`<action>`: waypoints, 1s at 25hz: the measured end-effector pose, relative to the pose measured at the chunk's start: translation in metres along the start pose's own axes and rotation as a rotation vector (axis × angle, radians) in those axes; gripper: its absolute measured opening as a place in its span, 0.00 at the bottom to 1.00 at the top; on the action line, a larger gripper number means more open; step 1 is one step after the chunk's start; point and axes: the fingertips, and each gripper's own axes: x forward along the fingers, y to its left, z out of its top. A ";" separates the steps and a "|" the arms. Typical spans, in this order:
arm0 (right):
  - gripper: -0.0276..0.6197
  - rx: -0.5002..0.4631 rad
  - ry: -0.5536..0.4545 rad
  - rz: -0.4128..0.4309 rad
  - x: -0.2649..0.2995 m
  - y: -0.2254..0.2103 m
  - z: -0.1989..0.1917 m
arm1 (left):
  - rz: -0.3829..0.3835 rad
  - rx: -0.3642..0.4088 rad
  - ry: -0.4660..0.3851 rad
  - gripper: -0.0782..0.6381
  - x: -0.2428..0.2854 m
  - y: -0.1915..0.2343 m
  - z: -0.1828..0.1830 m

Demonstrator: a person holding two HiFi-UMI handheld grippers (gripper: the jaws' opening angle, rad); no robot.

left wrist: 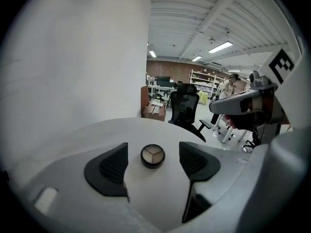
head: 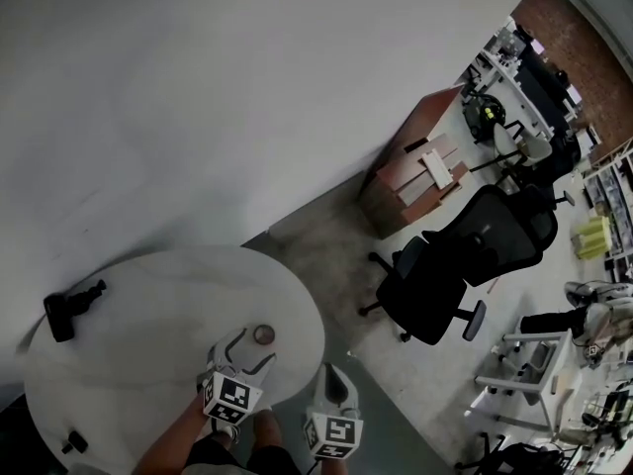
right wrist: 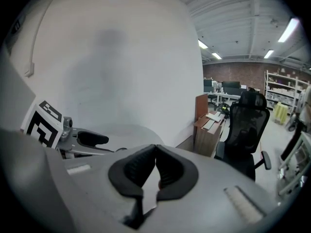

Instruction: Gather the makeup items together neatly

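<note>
you hold the left tool (head: 249, 347) low over the near right part of the round white worktop (head: 148, 305), its two dark pads spread wide. between them, touching neither, a small round compact (left wrist: 153, 156) with a dark rim and three pale shades sits flat on the worktop. your right tool (right wrist: 155, 149) has its pads pressed together at the tips with nothing between them. in the head view it sits just beside the left tool, at the worktop's right rim. a black makeup item with a narrow handle (head: 69, 310) lies well apart from the compact, at the worktop's far left edge. a smaller dark piece (head: 74, 443) rests near the rim closest to you, also on the left. neither is sharp enough to name. beyond the worktop stand a black office chair (head: 465, 255) and, against the white wall, a low wooden cabinet (head: 415, 171).
</note>
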 end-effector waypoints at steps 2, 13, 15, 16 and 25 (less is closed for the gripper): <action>0.05 0.006 0.014 0.001 0.004 -0.003 -0.006 | -0.002 -0.005 0.016 0.56 0.007 -0.001 -0.005; 0.05 0.016 0.054 0.007 0.024 -0.018 -0.018 | 0.034 -0.019 0.070 0.50 0.032 0.003 -0.021; 0.05 0.021 0.057 0.009 0.025 -0.020 -0.020 | 0.046 -0.015 0.076 0.44 0.034 0.004 -0.021; 0.05 0.023 0.058 0.009 0.026 -0.022 -0.020 | 0.049 -0.015 0.076 0.41 0.035 0.004 -0.021; 0.05 0.019 0.060 0.018 0.025 -0.022 -0.021 | 0.069 -0.029 0.067 0.41 0.034 0.005 -0.020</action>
